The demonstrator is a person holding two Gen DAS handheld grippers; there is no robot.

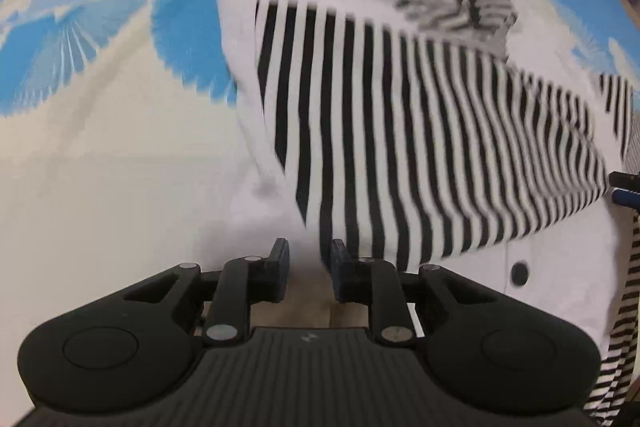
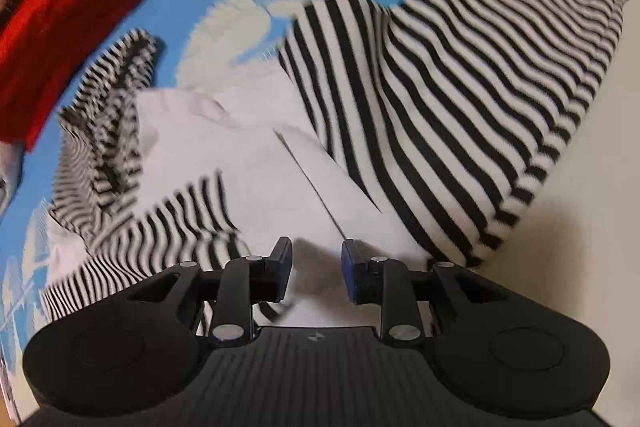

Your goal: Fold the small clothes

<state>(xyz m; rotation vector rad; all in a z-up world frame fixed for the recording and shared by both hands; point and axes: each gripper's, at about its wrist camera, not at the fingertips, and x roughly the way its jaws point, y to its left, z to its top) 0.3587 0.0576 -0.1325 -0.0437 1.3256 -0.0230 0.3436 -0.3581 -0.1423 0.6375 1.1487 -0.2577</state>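
A small white garment with black-and-white striped panels [image 1: 400,131] lies on a blue and cream cloth [image 1: 100,107]. My left gripper [image 1: 310,259] is open and empty, just above the garment's near white edge. In the right wrist view the same garment [image 2: 440,107] spreads ahead, with a striped sleeve [image 2: 120,187] bunched at the left. My right gripper [image 2: 316,259] is open and empty over the white middle part. Both views are motion-blurred.
A red cloth item [image 2: 68,27] lies at the far left of the right wrist view. The other gripper's dark tip [image 1: 626,187] shows at the right edge of the left wrist view. Cream cloth [image 2: 580,247] lies right of the garment.
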